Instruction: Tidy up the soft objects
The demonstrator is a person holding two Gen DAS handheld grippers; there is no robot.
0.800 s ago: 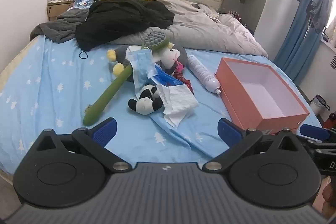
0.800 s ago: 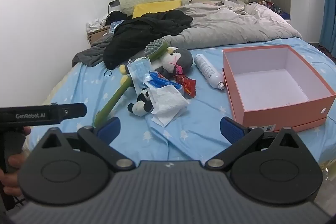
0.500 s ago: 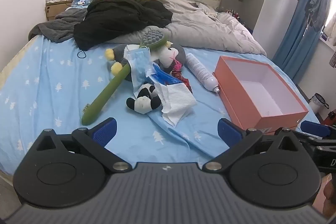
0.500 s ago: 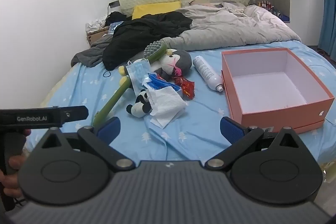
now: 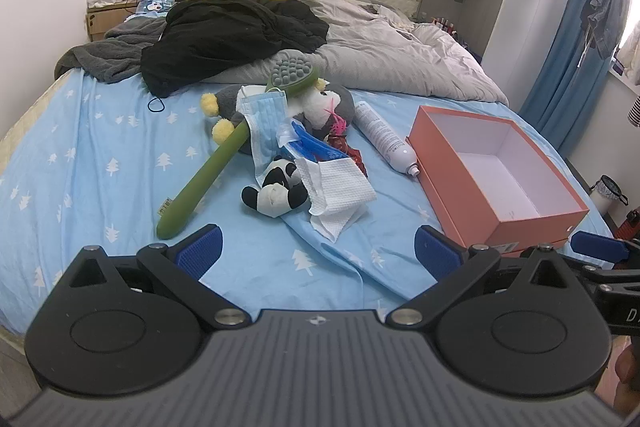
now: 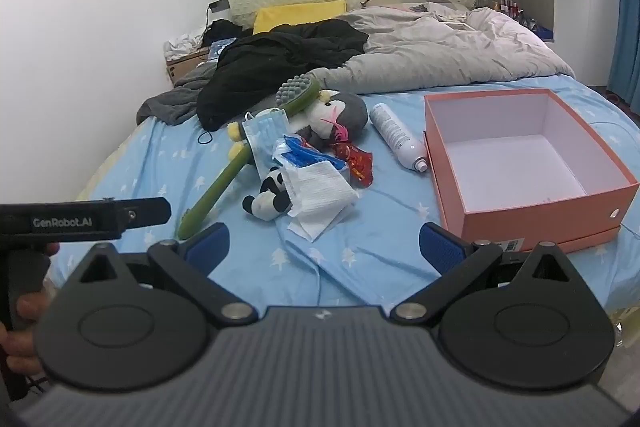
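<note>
I see the soft things heaped in the middle of the bed. A small panda plush lies nearest to me, half under a crumpled white tissue. Just behind it sit a blue face mask and a blue plastic packet, and farther back a grey-and-white plush toy rests against the grey duvet.

A long green massage brush runs diagonally across the pile — its studded head is propped on the far plush and its handle end points toward the near left. A red wrapper lies to the right of the packet, and a white spray bottle lies on the sheet between the pile and the open orange box, whose white inside holds nothing. A black garment is spread at the far side.

My left tongs are spread wide and hold nothing, hovering over the near edge of the bed, well short of the pile. My right tongs are likewise spread and gripping nothing — the box is just beyond their right finger.
</note>
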